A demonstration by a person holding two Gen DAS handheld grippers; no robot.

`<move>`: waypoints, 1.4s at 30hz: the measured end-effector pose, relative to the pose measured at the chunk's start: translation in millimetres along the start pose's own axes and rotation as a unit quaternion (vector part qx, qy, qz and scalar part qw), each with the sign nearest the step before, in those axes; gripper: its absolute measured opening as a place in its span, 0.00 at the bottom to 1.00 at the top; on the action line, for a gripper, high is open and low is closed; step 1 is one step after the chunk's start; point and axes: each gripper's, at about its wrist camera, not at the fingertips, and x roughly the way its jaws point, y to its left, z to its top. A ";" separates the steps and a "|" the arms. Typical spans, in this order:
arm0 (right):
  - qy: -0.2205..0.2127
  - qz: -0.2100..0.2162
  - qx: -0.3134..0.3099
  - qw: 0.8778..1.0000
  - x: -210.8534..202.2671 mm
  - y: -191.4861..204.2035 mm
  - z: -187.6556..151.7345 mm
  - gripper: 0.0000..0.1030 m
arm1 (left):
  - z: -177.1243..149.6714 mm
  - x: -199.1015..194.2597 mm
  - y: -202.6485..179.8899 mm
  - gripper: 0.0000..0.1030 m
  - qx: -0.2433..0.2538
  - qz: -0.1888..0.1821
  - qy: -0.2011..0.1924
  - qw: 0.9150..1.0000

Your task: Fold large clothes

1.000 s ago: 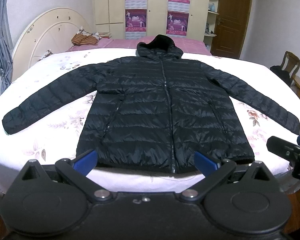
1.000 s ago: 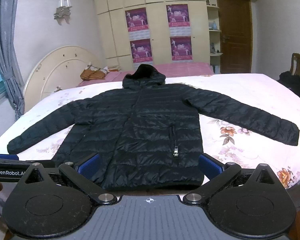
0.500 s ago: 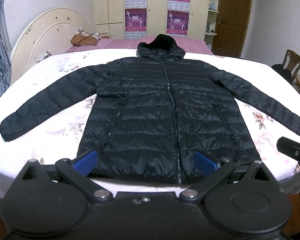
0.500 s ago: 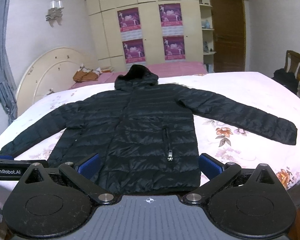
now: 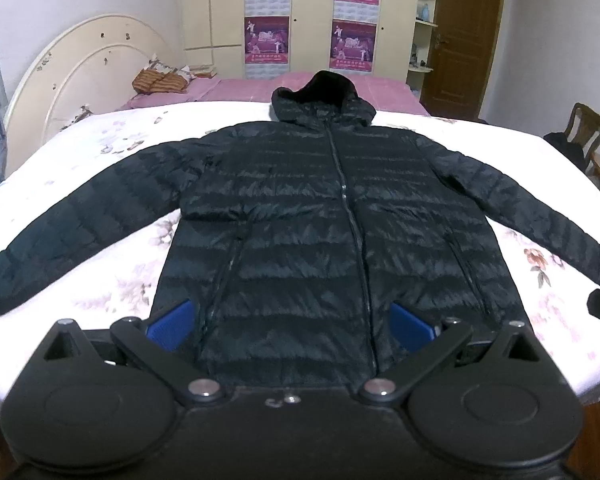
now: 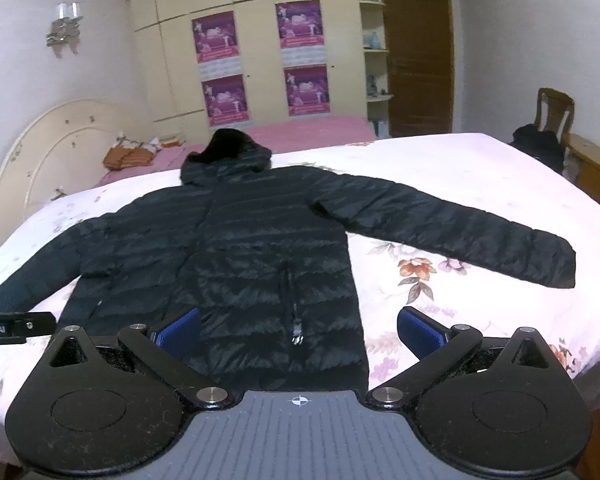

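A black hooded puffer jacket lies flat and zipped on a white floral bed, hood away from me, both sleeves spread out; it also shows in the right wrist view. My left gripper is open and empty, just above the jacket's hem near the zip. My right gripper is open and empty, over the hem's right part near a pocket zip. The right sleeve lies stretched to the right.
A cream headboard stands at the left. A pink bed and wardrobe with posters lie beyond. A wooden chair with a dark bag and a brown door are at the right.
Both grippers have moved forward, closer over the jacket's hem. The jacket has not moved and both grippers stay open.
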 end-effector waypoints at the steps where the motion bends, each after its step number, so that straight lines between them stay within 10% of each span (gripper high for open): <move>1: 0.001 -0.004 0.002 1.000 5.5 -0.2 2.6 1.00 | 3.4 5.1 1.3 1.00 0.000 0.000 0.000 1.000; 29: 0.001 -0.080 0.037 0.996 144.7 2.5 75.8 1.00 | 101.5 172.3 34.5 1.00 0.004 0.003 0.028 1.000; 42: -0.004 -0.100 0.058 0.993 193.6 -79.8 95.4 0.99 | 113.8 231.8 18.5 0.96 -0.013 0.047 0.043 0.998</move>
